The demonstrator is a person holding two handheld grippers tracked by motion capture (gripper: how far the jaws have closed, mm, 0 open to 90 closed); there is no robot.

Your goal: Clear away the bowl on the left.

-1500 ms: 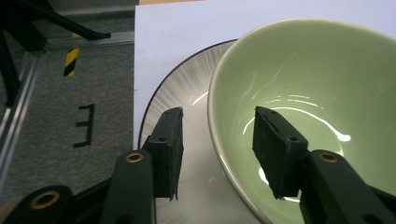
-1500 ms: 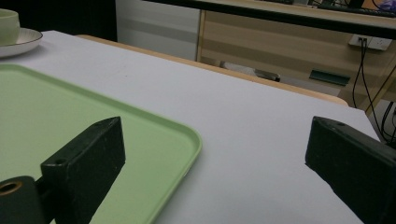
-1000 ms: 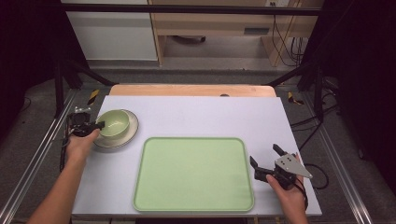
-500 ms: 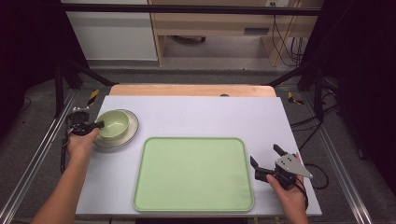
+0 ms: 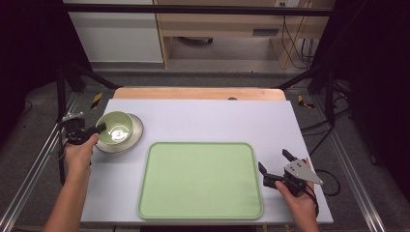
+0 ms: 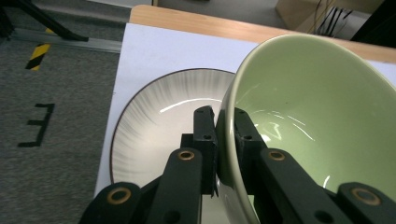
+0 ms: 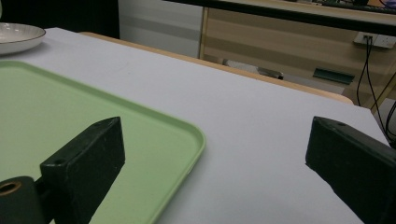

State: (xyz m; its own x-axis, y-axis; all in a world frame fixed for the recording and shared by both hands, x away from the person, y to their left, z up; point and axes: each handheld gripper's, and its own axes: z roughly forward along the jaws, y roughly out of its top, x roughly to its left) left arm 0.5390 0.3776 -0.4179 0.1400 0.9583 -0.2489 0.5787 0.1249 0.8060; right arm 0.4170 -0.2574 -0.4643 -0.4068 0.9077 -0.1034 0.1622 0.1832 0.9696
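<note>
Left gripper (image 6: 215, 140) pinches the bowl (image 6: 317, 121) wall at its rim. Glazed ceramic: stiff, slippery, breakable; a deeper rim hold seems advisable. Right gripper (image 7: 215, 172) stands wide, empty.

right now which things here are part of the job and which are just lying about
In play:
- green bowl, rim clamped by the left gripper
- striped plate under it
- green tray, probably where it goes

Idle:
- right gripper, open beside the tray
- yellow-black tape marks on the floor

Black two-jaw tongs (image 6: 224, 135) with brass-ringed screw holes, grey three-cornered plate (image 5: 302, 170) on the right one, bare forearms
</note>
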